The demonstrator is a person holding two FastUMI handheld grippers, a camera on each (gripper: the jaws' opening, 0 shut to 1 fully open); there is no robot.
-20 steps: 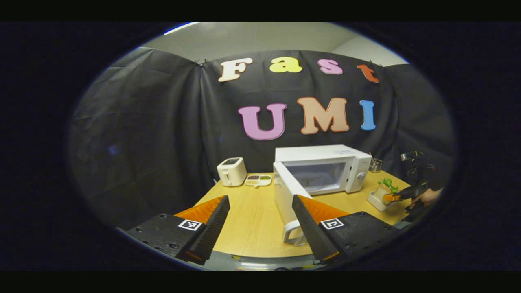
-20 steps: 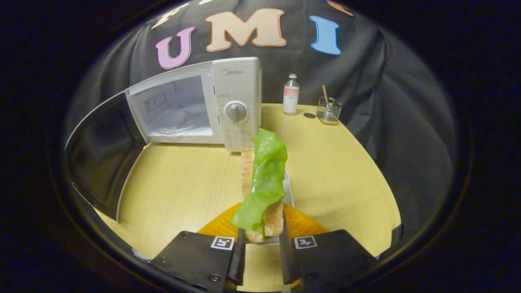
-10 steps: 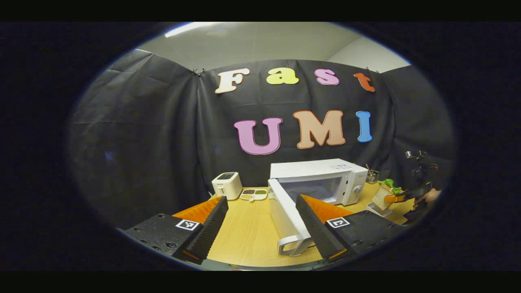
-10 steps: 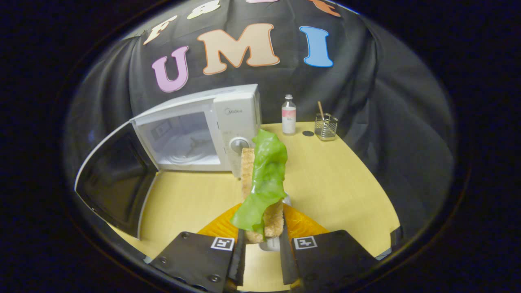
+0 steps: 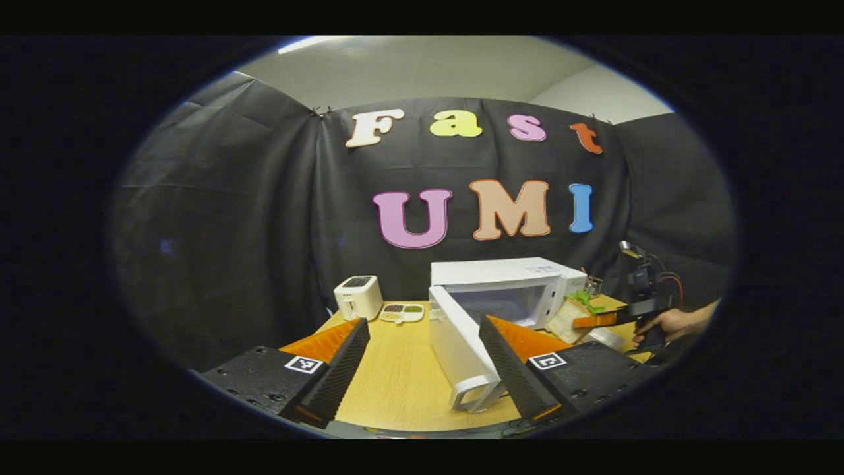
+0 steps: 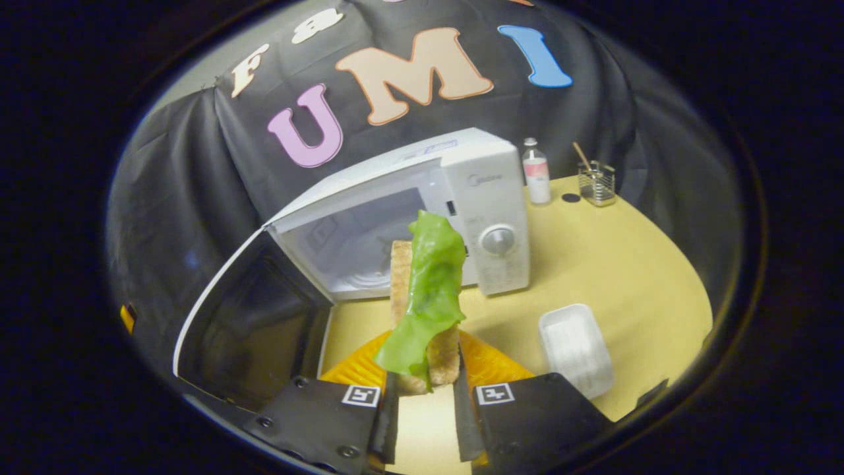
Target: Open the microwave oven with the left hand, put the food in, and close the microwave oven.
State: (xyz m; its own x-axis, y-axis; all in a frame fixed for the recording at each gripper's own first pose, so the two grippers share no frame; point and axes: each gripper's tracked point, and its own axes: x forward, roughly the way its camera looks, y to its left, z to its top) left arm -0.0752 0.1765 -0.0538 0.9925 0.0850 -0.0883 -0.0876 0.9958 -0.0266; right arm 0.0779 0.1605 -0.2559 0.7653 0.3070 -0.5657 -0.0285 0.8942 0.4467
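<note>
- The right tongs (image 6: pixel 422 422) are clenching a sandwich (image 6: pixel 425 310), a slice of toast with a green lettuce leaf draped over it, both fingers pressing on its lower end.
- The sandwich is standing on end, its long axis running straight out along the fingers and pointing up and away from the tongs.
- Just beyond its tip, the open mouth of the microwave (image 6: pixel 422 218) is facing these tongs; in the right gripper view the toast is overlapping the lower part of the cavity opening, so the way in is lying ahead and slightly to that view's left.
- The microwave door (image 6: pixel 244 323) is hanging wide open on that view's left, leaving the opening free.
- A white tray (image 6: pixel 575 349), empty, is sitting on the desk (image 6: pixel 626 264) near the front edge, below and to the right of the tongs.
- The left tongs (image 5: pixel 422 369) are hanging released, gripping nothing, near the desk's front edge, with the door's handle end (image 5: pixel 471 396) showing between their fingers.
- In the left gripper view, the right tongs (image 5: pixel 593 321) are carrying the sandwich in front of the microwave's control panel side, a hand (image 5: pixel 666 323) behind them.
- Judging from this, the right hand is the nearer one to the cavity; the coming move is calling for a push forward with a small shift toward the door side, tipping the long axis flatter to clear the top of the opening.
</note>
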